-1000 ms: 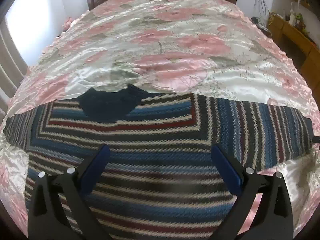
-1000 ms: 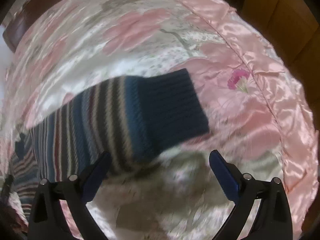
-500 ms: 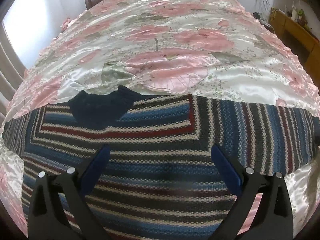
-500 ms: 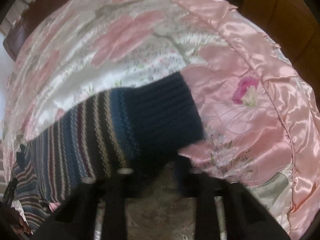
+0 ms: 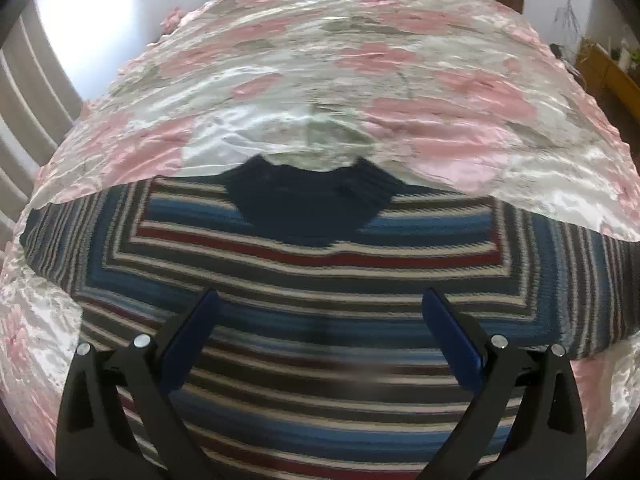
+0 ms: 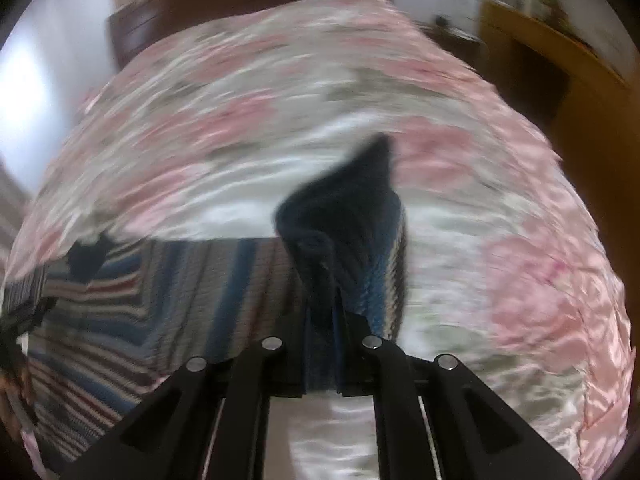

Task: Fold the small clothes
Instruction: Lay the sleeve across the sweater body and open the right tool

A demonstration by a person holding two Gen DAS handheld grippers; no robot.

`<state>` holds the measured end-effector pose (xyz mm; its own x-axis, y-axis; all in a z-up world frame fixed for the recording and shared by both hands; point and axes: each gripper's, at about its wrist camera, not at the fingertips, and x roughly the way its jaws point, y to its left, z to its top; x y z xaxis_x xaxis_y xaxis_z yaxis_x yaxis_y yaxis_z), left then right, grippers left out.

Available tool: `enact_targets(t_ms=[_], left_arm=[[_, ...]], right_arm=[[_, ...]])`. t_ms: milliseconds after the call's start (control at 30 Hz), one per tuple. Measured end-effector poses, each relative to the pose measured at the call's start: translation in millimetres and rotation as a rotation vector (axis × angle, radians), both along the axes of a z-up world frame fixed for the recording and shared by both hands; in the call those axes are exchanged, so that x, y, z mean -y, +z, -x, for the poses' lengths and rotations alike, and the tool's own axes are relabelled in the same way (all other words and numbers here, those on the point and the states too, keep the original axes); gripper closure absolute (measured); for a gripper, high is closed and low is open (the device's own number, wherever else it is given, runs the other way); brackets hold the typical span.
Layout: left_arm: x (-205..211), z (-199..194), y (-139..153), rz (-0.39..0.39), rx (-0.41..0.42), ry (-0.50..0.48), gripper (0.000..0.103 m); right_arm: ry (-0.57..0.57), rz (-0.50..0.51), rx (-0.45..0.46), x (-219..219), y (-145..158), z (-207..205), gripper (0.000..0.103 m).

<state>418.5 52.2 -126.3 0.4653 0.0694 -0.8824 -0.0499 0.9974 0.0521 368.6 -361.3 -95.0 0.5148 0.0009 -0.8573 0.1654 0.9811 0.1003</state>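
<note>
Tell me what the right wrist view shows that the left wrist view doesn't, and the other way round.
Only the right wrist view shows the right gripper shut on the sweater's sleeve, its navy cuff lifted off the bedspread and standing up; a wooden desk sits at the right. Only the left wrist view shows the left gripper open above the sweater's chest, holding nothing, with the navy collar straight ahead. Both show the striped knit sweater spread on the pink floral satin bedspread, with the dark wooden headboard beyond.
</note>
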Motion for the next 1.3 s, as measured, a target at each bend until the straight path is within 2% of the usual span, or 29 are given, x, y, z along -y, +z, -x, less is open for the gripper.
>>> enact_targets(t_ms=[200, 300, 467, 567, 633, 700, 767, 833, 933, 1067, 1267, 1300], left_arm=[[-28.4, -4.0, 1.0, 0.01, -0.015, -0.001, 0.003], [-38.8, -2.0, 0.2, 0.016, -0.015, -0.008, 0.003], [-54.1, 1.2, -6.4, 0.047, -0.032, -0.007, 0.003], [-56.0, 2.2, -10.9, 0.058, -0.043, -0.013, 0.003], [-53.0, 2.9, -14.1, 0.067, -0.053, -0.023, 0.003], [-47.5, 4.8, -16.8, 0.082, -0.059, -0.036, 0.003], [-35.1, 6.0, -20.8, 0.1, -0.071, -0.057, 0.003], [-16.4, 7.8, -27.1, 0.143, -0.098, -0.089, 0.003], [13.6, 6.1, -38.6, 0.21, -0.152, -0.126, 0.003], [44.9, 0.9, -60.1, 0.296, -0.227, -0.127, 0.003], [80.2, -11.1, -92.1, 0.356, -0.311, -0.106, 0.004], [84.0, -10.6, -92.3, 0.354, -0.308, -0.106, 0.009]], right_arm=[[0.12, -0.036, -0.031, -95.2, -15.6, -16.5, 0.094], [0.188, -0.1, -0.042, -147.8, -26.1, -29.1, 0.094], [0.264, -0.11, -0.106, -212.6, -58.0, -40.3, 0.094], [0.305, -0.097, -0.173, -234.1, -85.9, -39.7, 0.083], [0.321, -0.1, -0.17, -237.4, -90.6, -31.9, 0.08], [0.305, -0.19, -0.137, -222.6, -82.2, -17.3, 0.069], [0.283, -0.268, -0.087, -205.4, -69.9, -0.9, 0.067], [0.259, -0.258, -0.058, -189.1, -60.1, 15.3, 0.067], [0.214, -0.247, -0.062, -162.2, -58.7, 29.5, 0.066], [0.179, -0.216, -0.06, -130.9, -61.7, 49.7, 0.065], [0.182, -0.202, -0.038, -119.1, -63.7, 71.5, 0.065], [0.183, -0.194, -0.031, -118.7, -63.2, 74.0, 0.065]])
